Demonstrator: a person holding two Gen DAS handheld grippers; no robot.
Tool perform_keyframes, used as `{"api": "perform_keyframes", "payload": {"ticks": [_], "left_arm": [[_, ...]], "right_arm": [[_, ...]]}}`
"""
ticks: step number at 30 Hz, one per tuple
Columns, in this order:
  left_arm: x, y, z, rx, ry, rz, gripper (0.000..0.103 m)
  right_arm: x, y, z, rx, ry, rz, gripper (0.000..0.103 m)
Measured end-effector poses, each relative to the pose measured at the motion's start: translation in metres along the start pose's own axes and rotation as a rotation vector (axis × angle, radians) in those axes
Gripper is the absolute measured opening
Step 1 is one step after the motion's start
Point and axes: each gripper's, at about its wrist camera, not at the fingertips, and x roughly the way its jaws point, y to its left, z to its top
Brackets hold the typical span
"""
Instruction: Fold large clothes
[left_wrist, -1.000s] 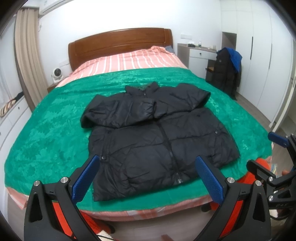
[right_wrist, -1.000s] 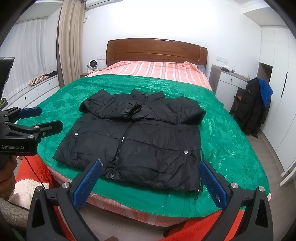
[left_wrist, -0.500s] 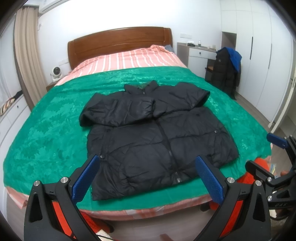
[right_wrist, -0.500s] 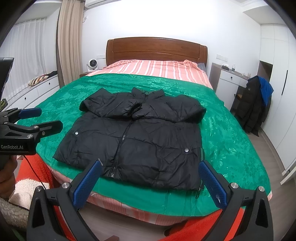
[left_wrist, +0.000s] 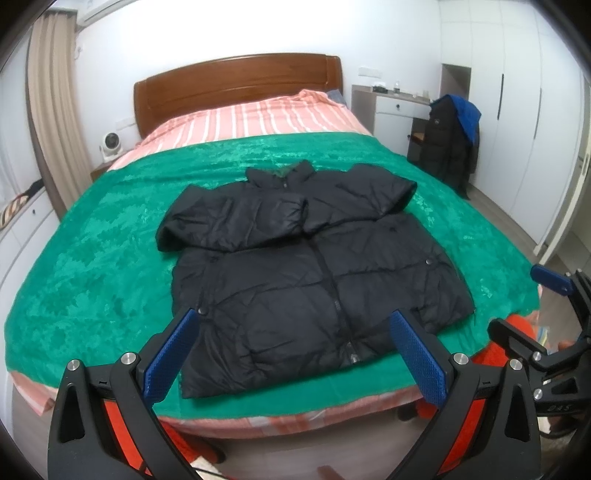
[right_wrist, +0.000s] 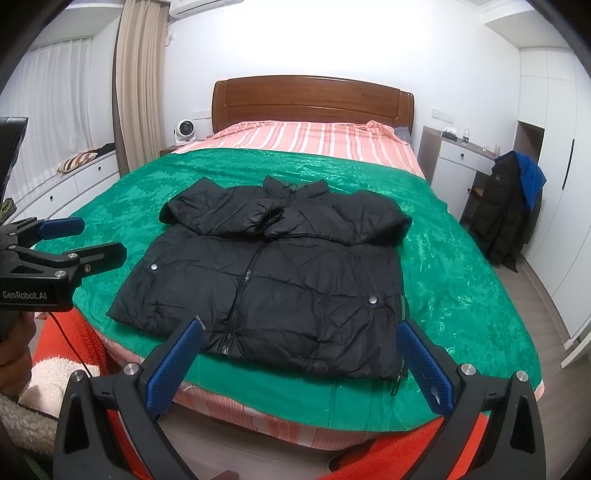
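Note:
A black puffer jacket lies flat and zipped on the green bedspread, hem toward me, both sleeves folded across the chest. My left gripper hovers open above the foot of the bed, just short of the hem, with nothing between its blue pads. My right gripper is open and empty too, held off the bed's near edge. Each gripper also shows in the other view: the right gripper at the far right, the left gripper at the far left, held by a hand.
The bed has a wooden headboard and a striped pink sheet. A dark coat with blue lining hangs on a chair by the white desk on the right. White wardrobes line the right wall; low drawers run along the left.
Both grippers have drifted slightly nearer to the bed, so the jacket sits a little lower and larger in view. The jacket has not moved and both grippers stay open.

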Motion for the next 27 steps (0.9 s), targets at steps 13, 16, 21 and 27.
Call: {"api": "perform_keyframes", "payload": {"ticks": [13,16,21,27], "left_arm": [[0.0014,-0.0010,0.0003,0.006,0.007,-0.003,0.103],[0.0016,-0.0010,0.0004,0.007,0.007,-0.002,0.103],[0.0018,-0.0006,0.0007,0.006,0.011,-0.001,0.103],[0.0029,-0.0003,0.0009,0.005,0.014,-0.001,0.103]], "right_arm": [[0.0022,0.0007,0.0015,0.002,0.008,0.010,0.103],[0.0023,0.0006,0.0013,0.003,0.008,0.010,0.103],[0.0039,0.0013,0.0012,0.002,0.011,0.013,0.103],[0.0073,0.0014,-0.0008,0.005,0.015,0.015,0.103]]}}
